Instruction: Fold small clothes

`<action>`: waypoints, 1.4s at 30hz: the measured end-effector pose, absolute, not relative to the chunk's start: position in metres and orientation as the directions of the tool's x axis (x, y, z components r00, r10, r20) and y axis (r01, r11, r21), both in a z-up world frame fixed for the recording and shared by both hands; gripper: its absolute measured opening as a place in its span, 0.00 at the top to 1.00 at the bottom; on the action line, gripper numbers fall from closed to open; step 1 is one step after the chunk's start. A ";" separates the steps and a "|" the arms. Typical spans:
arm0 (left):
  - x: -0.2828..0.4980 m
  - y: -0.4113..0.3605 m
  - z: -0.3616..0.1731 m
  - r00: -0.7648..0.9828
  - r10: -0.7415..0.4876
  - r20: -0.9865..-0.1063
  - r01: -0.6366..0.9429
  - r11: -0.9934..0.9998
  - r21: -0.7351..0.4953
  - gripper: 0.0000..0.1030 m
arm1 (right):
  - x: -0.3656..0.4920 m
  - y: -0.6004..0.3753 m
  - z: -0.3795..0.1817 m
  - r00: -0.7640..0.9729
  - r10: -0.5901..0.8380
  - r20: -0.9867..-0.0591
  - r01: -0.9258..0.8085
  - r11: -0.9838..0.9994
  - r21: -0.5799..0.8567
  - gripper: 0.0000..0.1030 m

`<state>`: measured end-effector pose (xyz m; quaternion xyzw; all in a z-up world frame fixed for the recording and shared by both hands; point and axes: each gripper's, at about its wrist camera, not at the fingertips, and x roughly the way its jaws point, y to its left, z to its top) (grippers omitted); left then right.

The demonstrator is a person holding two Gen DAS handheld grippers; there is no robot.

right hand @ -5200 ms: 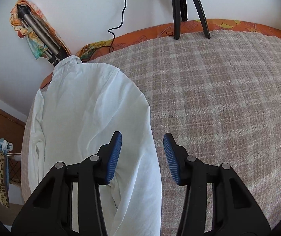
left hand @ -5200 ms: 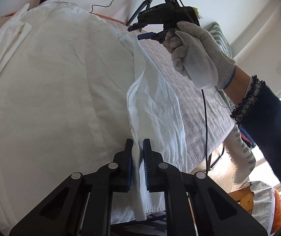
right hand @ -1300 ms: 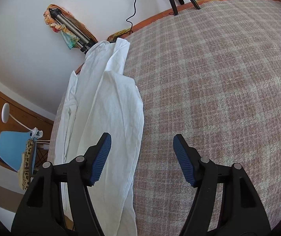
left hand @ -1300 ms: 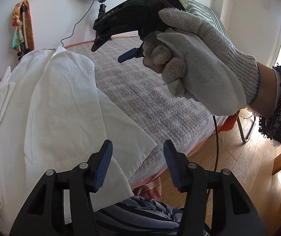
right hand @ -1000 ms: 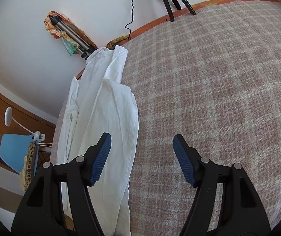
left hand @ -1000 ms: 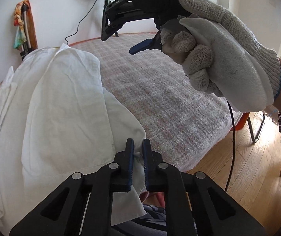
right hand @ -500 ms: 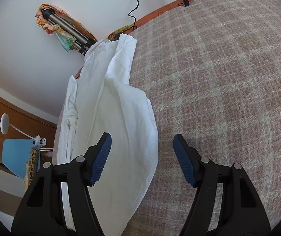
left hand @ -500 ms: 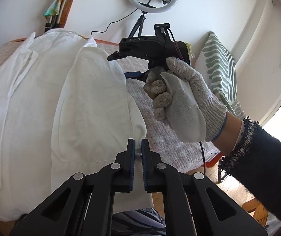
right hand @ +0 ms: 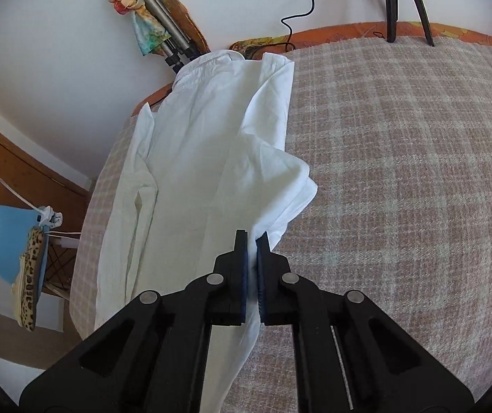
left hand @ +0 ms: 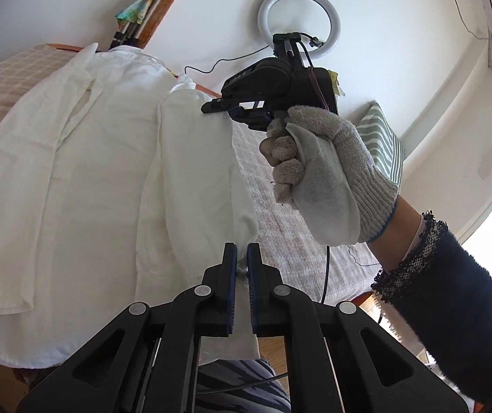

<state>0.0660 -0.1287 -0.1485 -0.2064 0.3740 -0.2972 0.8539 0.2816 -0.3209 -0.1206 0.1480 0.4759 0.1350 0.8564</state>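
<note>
A white shirt (left hand: 73, 179) lies on the checked bed, with its right side folded over as a long panel (left hand: 194, 172). My left gripper (left hand: 241, 253) is shut on the lower corner of that panel, near the bed's front edge. My right gripper (right hand: 251, 237) is shut on the same folded edge of the shirt (right hand: 211, 158), farther up. In the left wrist view the right gripper (left hand: 227, 110), held by a gloved hand (left hand: 321, 179), pinches the panel's right edge. The collar (right hand: 211, 58) lies at the far end.
The checked bedspread (right hand: 400, 172) stretches to the right of the shirt. A ring light (left hand: 298, 24) and its tripod legs (right hand: 404, 3) stand behind the bed. A folded tripod (right hand: 163, 31) leans on the wall. A blue chair (right hand: 1, 241) stands beside the bed, and a striped cushion (left hand: 383, 144) lies far right.
My right gripper was open above the bedspread half a second ago and has now shut on the shirt's folded edge. My left gripper stays shut on the shirt corner and has tilted upward.
</note>
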 end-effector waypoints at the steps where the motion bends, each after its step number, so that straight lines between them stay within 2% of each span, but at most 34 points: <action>1: 0.065 -0.123 -0.149 0.548 -0.662 -0.511 0.344 0.735 -0.584 0.96 | 0.282 -0.312 -0.117 0.512 0.356 -0.782 -0.106 0.929 0.353 0.94; 8: 0.061 -0.087 -0.161 0.569 -0.651 -0.502 0.271 0.725 -0.633 0.96 | 0.287 -0.240 -0.118 0.503 0.308 -0.807 -0.201 0.950 0.237 0.95; 17: 0.059 -0.063 -0.184 0.567 -0.610 -0.553 0.193 0.752 -0.631 0.97 | 0.299 -0.159 -0.162 0.467 0.181 -0.865 -0.305 0.952 0.034 0.95; 23: 0.056 -0.062 -0.185 0.568 -0.585 -0.579 0.188 0.777 -0.601 0.97 | 0.298 -0.159 -0.168 0.466 0.215 -0.858 -0.347 0.937 0.046 0.93; 25: 0.055 -0.065 -0.180 0.562 -0.574 -0.595 0.204 0.794 -0.573 0.97 | 0.296 -0.171 -0.159 0.448 0.286 -0.847 -0.338 0.931 0.135 0.81; 26: 0.054 -0.066 -0.177 0.566 -0.573 -0.592 0.217 0.797 -0.564 0.97 | 0.291 -0.181 -0.151 0.450 0.334 -0.828 -0.337 0.922 0.189 0.71; 27: 0.051 -0.066 -0.173 0.570 -0.572 -0.590 0.230 0.800 -0.554 0.97 | 0.286 -0.192 -0.143 0.465 0.371 -0.804 -0.332 0.915 0.230 0.67; 30: 0.043 -0.058 -0.163 0.566 -0.572 -0.594 0.253 0.806 -0.535 0.88 | 0.261 -0.232 -0.123 0.499 0.427 -0.754 -0.300 0.901 0.312 0.65; 35: 0.023 -0.032 -0.141 0.599 -0.543 -0.589 0.287 0.832 -0.475 0.86 | 0.200 -0.279 -0.125 0.493 0.410 -0.767 -0.258 0.911 0.321 0.65; 36: 0.020 -0.025 -0.136 0.609 -0.532 -0.588 0.288 0.839 -0.461 0.83 | 0.187 -0.287 -0.130 0.478 0.417 -0.773 -0.249 0.908 0.336 0.65; 38: 0.017 -0.007 -0.131 0.632 -0.498 -0.594 0.272 0.860 -0.432 0.70 | 0.166 -0.298 -0.142 0.447 0.435 -0.781 -0.228 0.900 0.371 0.65; 39: 0.017 0.001 -0.130 0.644 -0.481 -0.595 0.259 0.869 -0.422 0.58 | 0.155 -0.301 -0.148 0.430 0.452 -0.781 -0.220 0.892 0.395 0.65; 40: 0.018 0.012 -0.131 0.656 -0.463 -0.597 0.245 0.878 -0.411 0.55 | 0.147 -0.302 -0.154 0.412 0.471 -0.780 -0.216 0.882 0.418 0.65; 42: 0.022 0.030 -0.135 0.668 -0.417 -0.617 0.200 0.899 -0.390 0.55 | 0.131 -0.301 -0.167 0.384 0.501 -0.776 -0.216 0.865 0.452 0.65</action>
